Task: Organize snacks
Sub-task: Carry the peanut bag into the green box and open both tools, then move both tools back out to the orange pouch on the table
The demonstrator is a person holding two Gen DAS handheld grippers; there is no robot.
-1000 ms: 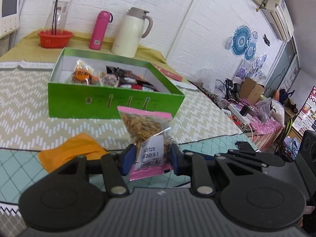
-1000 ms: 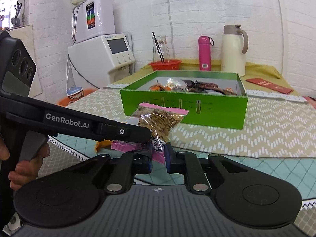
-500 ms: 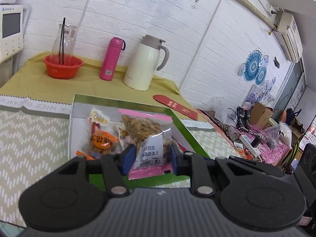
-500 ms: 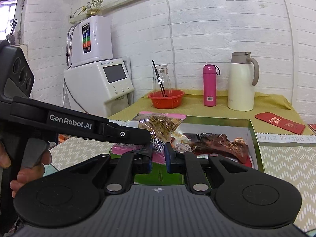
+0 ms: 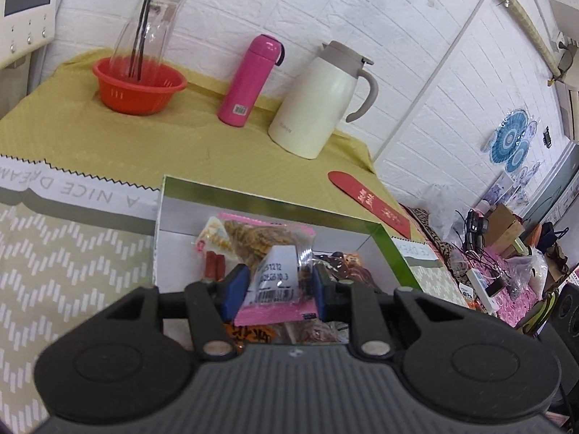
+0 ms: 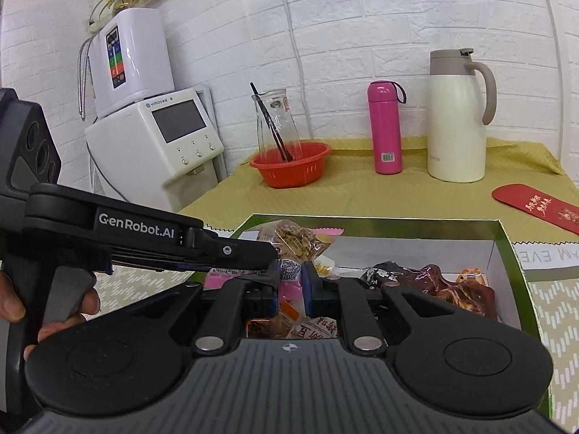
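Observation:
My left gripper (image 5: 278, 291) is shut on a clear snack bag with pink edges and a white label (image 5: 271, 271), held over the open green box (image 5: 389, 249). The box holds several wrapped snacks (image 6: 448, 285). In the right wrist view the same bag (image 6: 293, 244) sits between the left gripper's black fingers (image 6: 231, 251), above the box's left part. My right gripper (image 6: 291, 287) is close behind it; its blue pads stand a narrow gap apart around the bag's lower edge.
Behind the box on the yellow cloth stand a red basket with a glass carafe (image 5: 139, 85), a pink bottle (image 5: 249, 79) and a cream thermos jug (image 5: 322, 97). A red envelope (image 5: 369, 199) lies right of the box. A white appliance (image 6: 159, 137) stands left.
Both grippers moved forward and upward with the bag, from in front of the green box to over its inside. The view now looks down into the box.

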